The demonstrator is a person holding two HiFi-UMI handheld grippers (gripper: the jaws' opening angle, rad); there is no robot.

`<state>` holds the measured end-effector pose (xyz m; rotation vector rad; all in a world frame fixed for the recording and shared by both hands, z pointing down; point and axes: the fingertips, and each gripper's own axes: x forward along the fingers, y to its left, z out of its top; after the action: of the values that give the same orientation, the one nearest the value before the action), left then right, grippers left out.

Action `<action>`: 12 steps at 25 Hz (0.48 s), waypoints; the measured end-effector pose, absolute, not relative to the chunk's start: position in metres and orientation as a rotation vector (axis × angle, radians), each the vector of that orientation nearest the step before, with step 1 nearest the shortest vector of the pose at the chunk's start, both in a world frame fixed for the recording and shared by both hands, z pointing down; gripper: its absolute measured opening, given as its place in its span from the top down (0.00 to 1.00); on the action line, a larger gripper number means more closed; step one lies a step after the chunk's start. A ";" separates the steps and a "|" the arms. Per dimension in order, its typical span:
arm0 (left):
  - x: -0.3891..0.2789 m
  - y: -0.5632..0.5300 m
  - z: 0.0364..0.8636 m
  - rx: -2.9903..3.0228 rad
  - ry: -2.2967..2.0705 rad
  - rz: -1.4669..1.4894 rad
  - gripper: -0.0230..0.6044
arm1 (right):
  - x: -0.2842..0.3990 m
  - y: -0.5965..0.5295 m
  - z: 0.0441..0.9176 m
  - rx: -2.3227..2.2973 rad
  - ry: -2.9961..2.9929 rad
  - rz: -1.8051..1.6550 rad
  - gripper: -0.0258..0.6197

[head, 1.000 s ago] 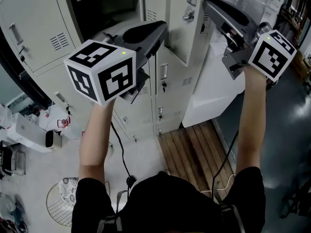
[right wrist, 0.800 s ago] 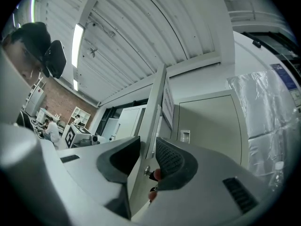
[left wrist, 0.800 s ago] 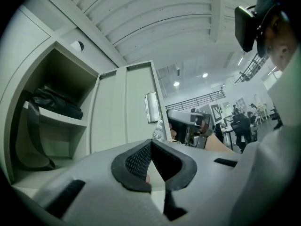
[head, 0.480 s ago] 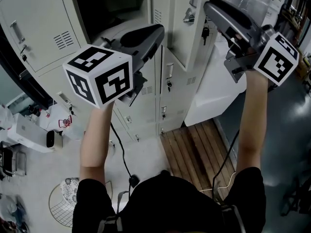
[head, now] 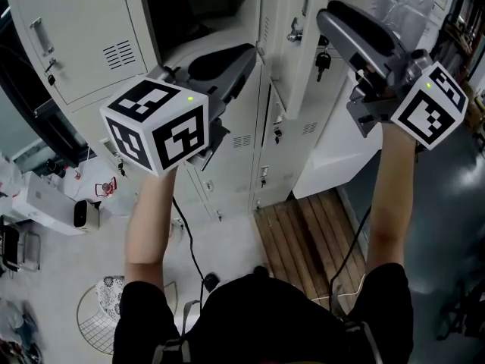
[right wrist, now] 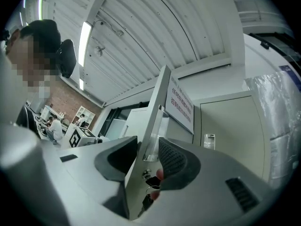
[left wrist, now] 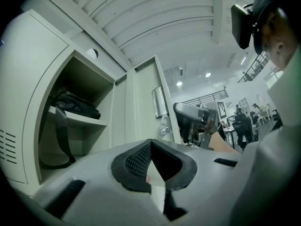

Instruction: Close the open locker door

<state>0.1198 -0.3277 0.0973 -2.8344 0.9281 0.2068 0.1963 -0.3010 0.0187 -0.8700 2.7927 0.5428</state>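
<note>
A beige locker door [head: 303, 59] stands swung out, with a latch [head: 295, 30] and hanging keys [head: 323, 59]. My right gripper [head: 327, 14] is at this door's free edge. In the right gripper view the door edge [right wrist: 153, 121] runs between the jaws of that gripper [right wrist: 143, 149], which are opening; the pads do not press on it. My left gripper [head: 246, 51] is shut and holds nothing, in front of the open compartment [head: 204, 10]. A black bag [left wrist: 75, 105] lies on the shelf inside.
A second door [head: 76, 36] with vents hangs open at the left. Below are closed lockers [head: 250, 150], a wooden pallet [head: 303, 233], a white cabinet [head: 341, 150], a white box [head: 45, 203], a wire basket [head: 95, 317] and floor cables [head: 189, 241].
The lockers have slid down and right in the head view, so more of the open compartment and left door shows. Both grippers sit about where they were.
</note>
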 end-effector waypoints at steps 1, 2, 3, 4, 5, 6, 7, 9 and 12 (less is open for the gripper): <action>0.114 -0.329 0.099 -2.833 0.931 0.208 0.94 | 0.192 -0.304 0.022 -0.883 2.793 0.540 0.73; 0.109 -0.331 0.101 -2.832 0.934 0.209 0.94 | 0.186 -0.306 0.025 -0.891 2.794 0.538 0.73; 0.103 -0.333 0.102 -2.830 0.935 0.210 0.94 | 0.180 -0.308 0.027 -0.896 2.794 0.541 0.73; 0.099 -0.333 0.102 -2.829 0.937 0.211 0.94 | 0.175 -0.308 0.027 -0.900 2.794 0.549 0.73; 0.095 -0.333 0.100 -2.827 0.939 0.213 0.94 | 0.170 -0.307 0.026 -0.906 2.795 0.562 0.73; 0.092 -0.332 0.099 -2.826 0.941 0.214 0.94 | 0.165 -0.306 0.024 -0.914 2.796 0.575 0.73; 0.088 -0.331 0.098 -2.824 0.943 0.216 0.94 | 0.160 -0.305 0.023 -0.921 2.797 0.588 0.73; 0.081 -0.330 0.097 -2.821 0.948 0.215 0.94 | 0.154 -0.303 0.022 -0.930 2.799 0.603 0.73; 0.077 -0.326 0.095 -2.813 0.956 0.212 0.94 | 0.149 -0.300 0.021 -0.930 2.798 0.608 0.73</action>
<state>0.0765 -0.3263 0.0949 -2.8130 0.9558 0.2116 0.1489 -0.2998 0.0206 -0.9302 2.7982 0.6077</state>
